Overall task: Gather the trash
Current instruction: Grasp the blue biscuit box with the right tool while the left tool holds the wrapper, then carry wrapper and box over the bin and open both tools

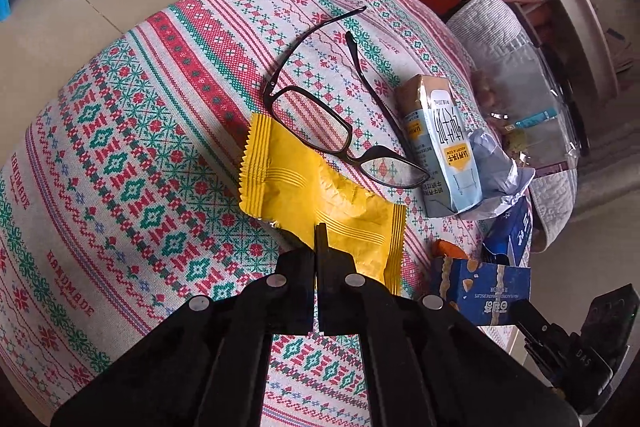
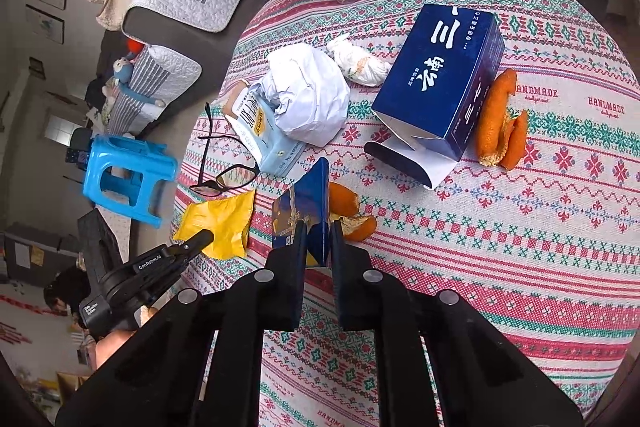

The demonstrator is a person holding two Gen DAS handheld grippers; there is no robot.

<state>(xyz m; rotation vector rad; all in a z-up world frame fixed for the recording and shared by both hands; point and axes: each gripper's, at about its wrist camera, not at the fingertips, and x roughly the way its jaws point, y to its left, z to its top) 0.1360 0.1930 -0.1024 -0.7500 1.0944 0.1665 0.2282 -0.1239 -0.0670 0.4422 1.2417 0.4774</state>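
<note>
I am pinching the crinkled yellow foil wrapper [image 1: 320,195] at its near edge in my closed left gripper [image 1: 321,233]; my right gripper [image 2: 319,227] is clamping the flattened blue snack box [image 2: 310,211], both facing away.

R gripper [image 2: 318,227] pinching blue snack box [image 2: 310,203].

glossy yellow foil wrapper [image 1: 320,195], woven cloth tablecloth [image 1: 140,155]

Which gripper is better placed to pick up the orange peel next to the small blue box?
Right gripper: the orange peel lies just beside it, though it's clamping the small blue box.
</note>
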